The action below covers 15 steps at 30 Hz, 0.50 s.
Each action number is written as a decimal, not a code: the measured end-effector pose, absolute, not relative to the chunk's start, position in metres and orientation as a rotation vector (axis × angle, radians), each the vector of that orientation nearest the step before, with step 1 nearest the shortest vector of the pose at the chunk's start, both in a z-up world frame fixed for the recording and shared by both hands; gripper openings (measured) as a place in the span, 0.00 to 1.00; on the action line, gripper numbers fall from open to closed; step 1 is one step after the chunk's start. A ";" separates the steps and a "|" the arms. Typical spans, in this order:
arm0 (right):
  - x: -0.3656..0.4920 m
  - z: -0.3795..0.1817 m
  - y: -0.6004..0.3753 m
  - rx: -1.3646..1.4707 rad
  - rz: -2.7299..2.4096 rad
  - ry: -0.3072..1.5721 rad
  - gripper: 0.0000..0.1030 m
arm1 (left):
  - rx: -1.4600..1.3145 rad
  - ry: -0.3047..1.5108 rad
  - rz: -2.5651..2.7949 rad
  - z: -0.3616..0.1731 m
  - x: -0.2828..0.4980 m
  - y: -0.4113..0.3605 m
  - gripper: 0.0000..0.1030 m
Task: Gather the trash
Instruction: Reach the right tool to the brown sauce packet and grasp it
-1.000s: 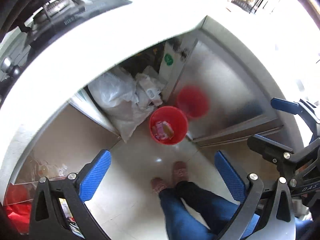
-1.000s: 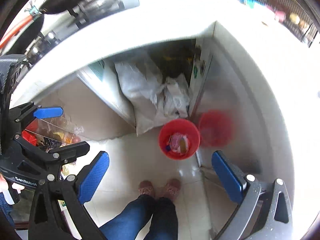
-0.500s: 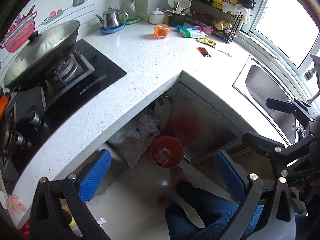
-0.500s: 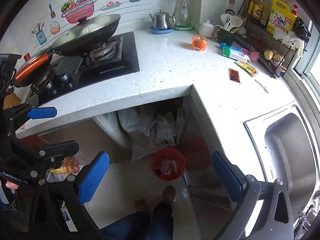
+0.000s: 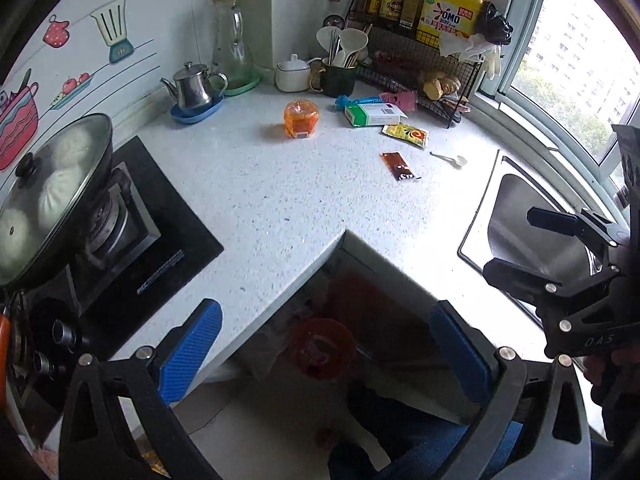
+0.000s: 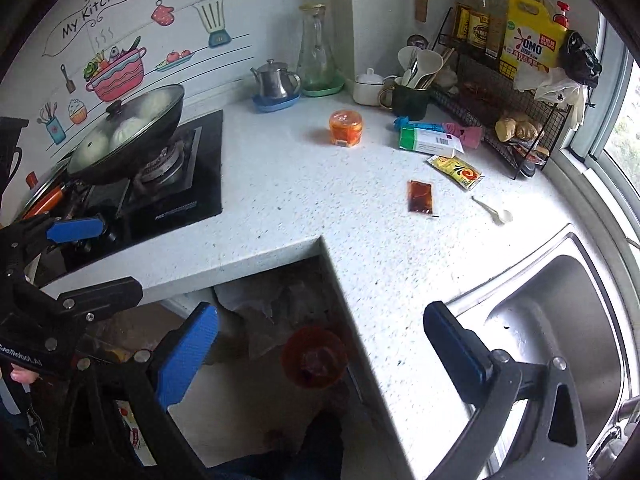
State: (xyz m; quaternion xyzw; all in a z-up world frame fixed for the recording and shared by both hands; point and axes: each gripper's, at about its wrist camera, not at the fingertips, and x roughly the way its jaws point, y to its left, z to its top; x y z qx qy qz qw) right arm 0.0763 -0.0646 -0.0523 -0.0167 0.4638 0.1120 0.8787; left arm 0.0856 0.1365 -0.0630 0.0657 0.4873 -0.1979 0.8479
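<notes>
Both hand-held grippers, left [image 5: 320, 344] and right [image 6: 316, 344], released, empty. Next: reach far for sauce packet [image 6: 420, 197] on surface [image 6: 304, 192]; bin [image 6: 314, 358] below.

- Two sachets on the desk [image 6: 280, 200]: a dark red one [image 6: 420, 197] and a yellow one [image 6: 456, 171].
- One white spoon [image 6: 493, 210].
- One orange jar [image 6: 346, 127].
- One green-and-white box [image 6: 430, 139].
- One steel teapot [image 6: 275, 79], one glass carafe [image 6: 317, 50].
- One lidded wok [image 6: 124, 136].
- One red bin [image 6: 315, 357] on the floor.
- Two grippers, left [image 5: 326, 354] and right [image 6: 320, 354], each with two blue fingers [image 6: 186, 356].
</notes>
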 end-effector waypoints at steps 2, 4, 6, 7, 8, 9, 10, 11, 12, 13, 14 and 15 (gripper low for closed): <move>0.097 -0.054 -0.075 -0.010 0.232 0.974 0.99 | 0.151 1.040 -0.412 -0.067 0.108 0.125 1.00; 0.120 -0.058 -0.085 0.012 0.227 0.986 0.99 | 0.165 1.051 -0.404 -0.072 0.131 0.112 1.00; 0.143 -0.063 -0.095 0.035 0.231 1.003 0.99 | 0.167 1.067 -0.398 -0.077 0.152 0.101 1.00; 0.155 -0.066 -0.100 0.042 0.227 1.015 0.99 | 0.165 1.078 -0.394 -0.081 0.163 0.095 1.00; 0.166 -0.069 -0.104 0.045 0.224 1.025 0.99 | 0.163 1.091 -0.387 -0.084 0.174 0.089 1.00; 0.177 -0.075 -0.108 0.045 0.215 1.039 0.99 | 0.161 1.102 -0.382 -0.089 0.185 0.084 1.00; 0.186 -0.079 -0.112 0.047 0.209 1.054 0.99 | 0.159 1.114 -0.376 -0.093 0.195 0.079 1.00; 0.197 -0.086 -0.117 0.051 0.204 1.071 0.99 | 0.155 1.122 -0.366 -0.097 0.204 0.076 1.00; 0.207 -0.093 -0.122 0.053 0.198 1.090 0.99 | 0.152 1.120 -0.350 -0.100 0.212 0.072 1.00; 0.217 -0.101 -0.126 0.055 0.191 1.111 0.99 | 0.153 1.111 -0.338 -0.103 0.220 0.069 1.00; 0.227 -0.109 -0.131 0.056 0.183 1.131 0.99 | 0.158 1.108 -0.335 -0.105 0.227 0.066 1.00; 0.236 -0.117 -0.135 0.059 0.179 1.153 0.99 | 0.163 1.110 -0.335 -0.107 0.232 0.063 1.00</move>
